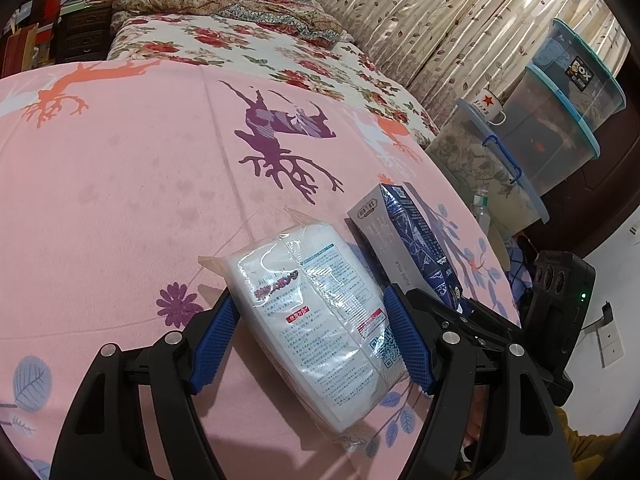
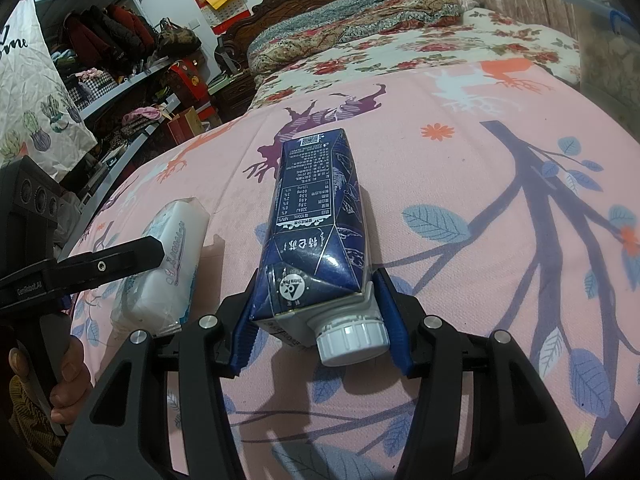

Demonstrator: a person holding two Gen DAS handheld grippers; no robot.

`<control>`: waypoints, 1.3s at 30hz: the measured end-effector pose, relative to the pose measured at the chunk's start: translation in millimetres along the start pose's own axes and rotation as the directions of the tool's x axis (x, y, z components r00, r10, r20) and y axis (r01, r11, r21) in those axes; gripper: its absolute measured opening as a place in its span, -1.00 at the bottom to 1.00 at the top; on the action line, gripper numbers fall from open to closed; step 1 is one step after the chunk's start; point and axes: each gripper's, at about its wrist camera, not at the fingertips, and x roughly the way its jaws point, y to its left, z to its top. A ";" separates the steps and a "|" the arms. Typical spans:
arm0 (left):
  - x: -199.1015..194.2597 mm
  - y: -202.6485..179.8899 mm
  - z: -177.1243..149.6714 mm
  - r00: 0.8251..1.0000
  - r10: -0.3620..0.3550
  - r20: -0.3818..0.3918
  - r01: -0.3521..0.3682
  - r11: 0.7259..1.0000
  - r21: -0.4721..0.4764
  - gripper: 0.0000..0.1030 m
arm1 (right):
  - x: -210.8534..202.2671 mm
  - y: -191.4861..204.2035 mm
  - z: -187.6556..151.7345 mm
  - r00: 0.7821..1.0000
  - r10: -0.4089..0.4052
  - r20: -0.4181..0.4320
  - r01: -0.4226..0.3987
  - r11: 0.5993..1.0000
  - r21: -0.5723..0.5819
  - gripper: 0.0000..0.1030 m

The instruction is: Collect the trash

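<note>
Looking along the left gripper (image 1: 308, 340), we see its two blue pads (image 1: 214, 344) pressed against the sides of a white plastic-wrapped packet (image 1: 316, 320) — closed on it, with the packet lying slanted between them on the pink bedspread (image 1: 120, 180). Just right of the packet and a little farther off stands a dark blue milk carton (image 1: 416, 240), its near end hidden behind the right gripper's black body. Beyond the bed's right edge we find clear storage boxes (image 1: 560, 120) stacked against the curtain (image 1: 440, 20), a white mug (image 1: 490, 106) with a red star on one lid.

Turning to the right wrist view, we see the right gripper (image 2: 320, 320) clamped on the carton (image 2: 316, 216) near its cap end. The white screw cap (image 2: 352, 340) points toward the camera and the carton stretches away over the bedspread (image 2: 460, 168). To the left lies the packet (image 2: 168, 264), with one black finger of the left gripper (image 2: 116, 264) across it; its own jaws we cannot make out from here. A hand (image 2: 66, 376) grips the handle at the lower left edge. Farther off — a flowered quilt (image 2: 352, 12) and crowded shelves (image 2: 120, 52).
</note>
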 end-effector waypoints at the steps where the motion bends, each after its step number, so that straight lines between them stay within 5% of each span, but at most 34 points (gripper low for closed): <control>1: -0.2 0.1 -0.5 1.000 0.000 0.001 0.000 1.000 0.000 0.35 | -0.2 -0.3 -0.1 1.000 0.000 0.000 0.000 1.000 0.000 0.08; 13: -3.9 -3.4 -1.7 1.000 -0.001 0.020 0.001 1.000 0.018 0.33 | -8.1 5.5 -2.2 0.998 -0.031 0.055 0.033 0.999 -0.025 0.07; 39: 11.1 -1.0 -5.1 0.999 -0.006 -0.032 0.006 1.000 0.008 0.34 | -1.2 5.3 -2.6 1.000 -0.016 0.012 0.017 1.000 -0.018 0.07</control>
